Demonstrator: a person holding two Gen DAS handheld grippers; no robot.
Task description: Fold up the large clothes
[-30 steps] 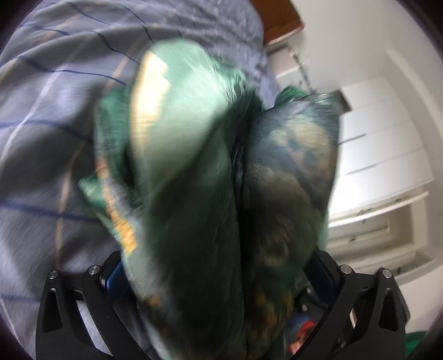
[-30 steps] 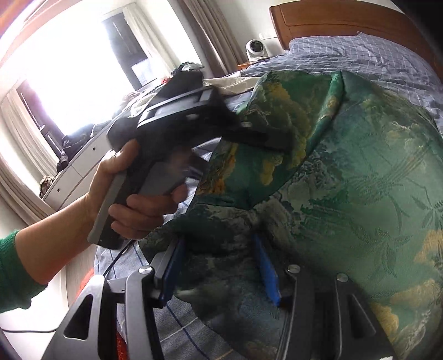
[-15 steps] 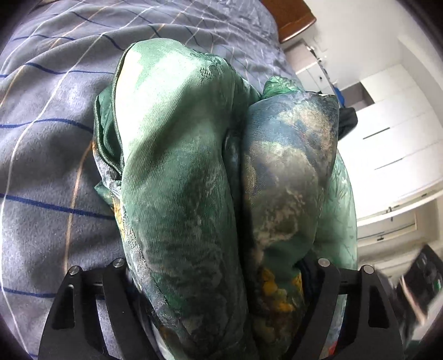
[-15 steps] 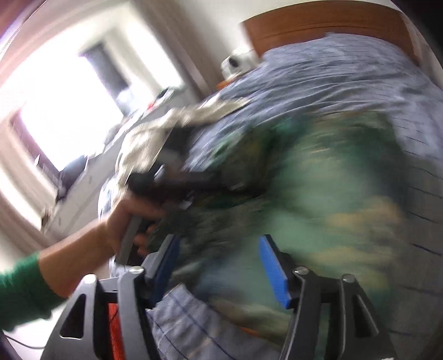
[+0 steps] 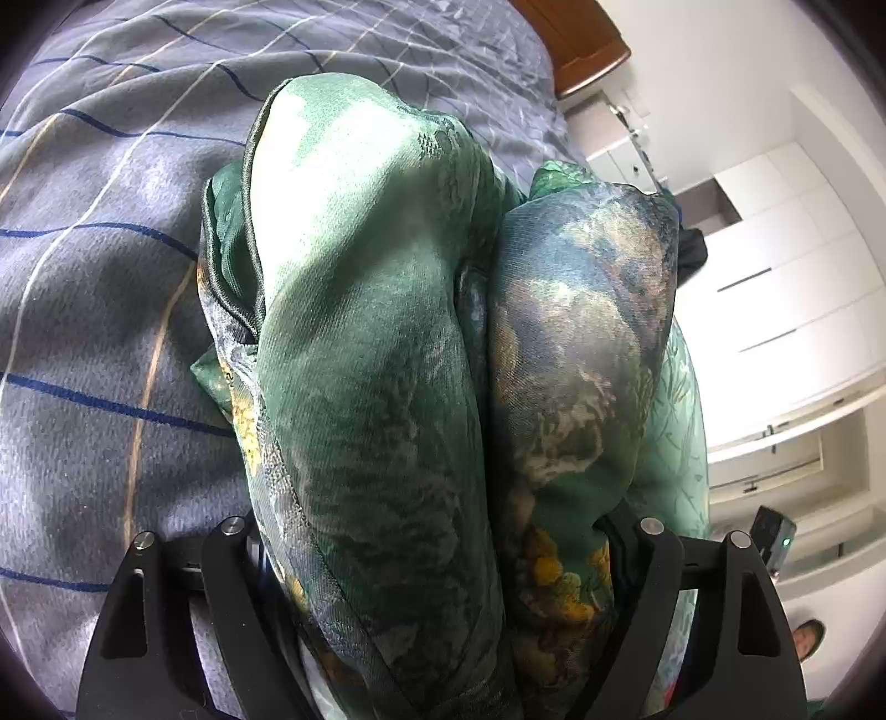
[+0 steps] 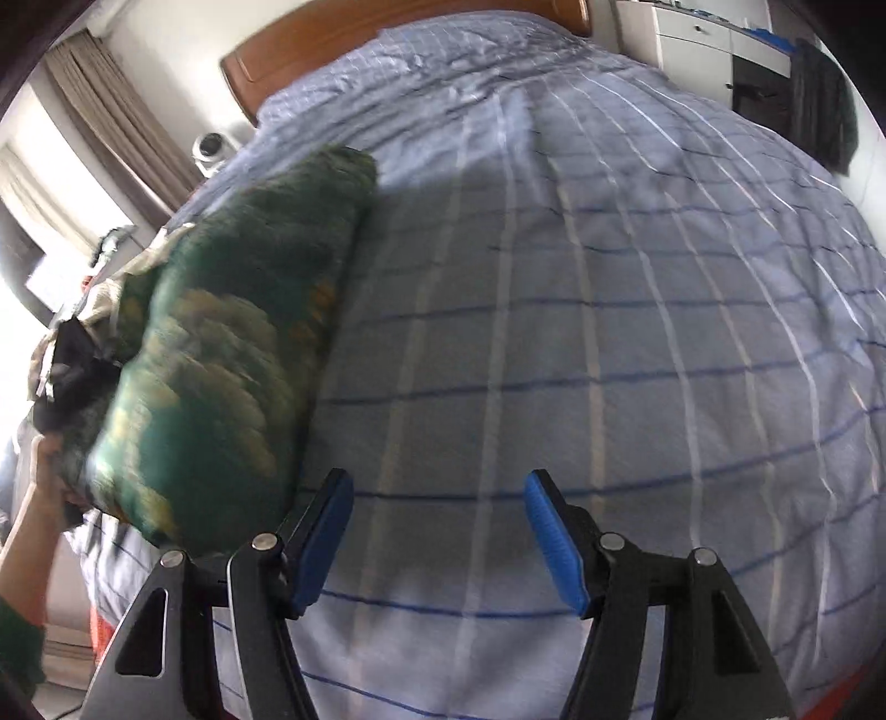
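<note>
A green patterned silky garment is folded into a thick bundle. My left gripper is shut on it; the bundle fills the space between the fingers and hides the pads. It hangs just above the checked bedspread. In the right wrist view the same bundle is at the left, held by the left hand. My right gripper is open and empty, its blue pads wide apart over the bedspread, to the right of the bundle.
A wooden headboard is at the far end of the bed. White wardrobes and a drawer unit stand beside the bed. A small white camera sits by the curtains. Other clothes lie behind the bundle.
My right gripper let go of the garment and swung away to the right, now open over bare bedspread. The left gripper keeps its hold on the bundle, lower toward the bed.
</note>
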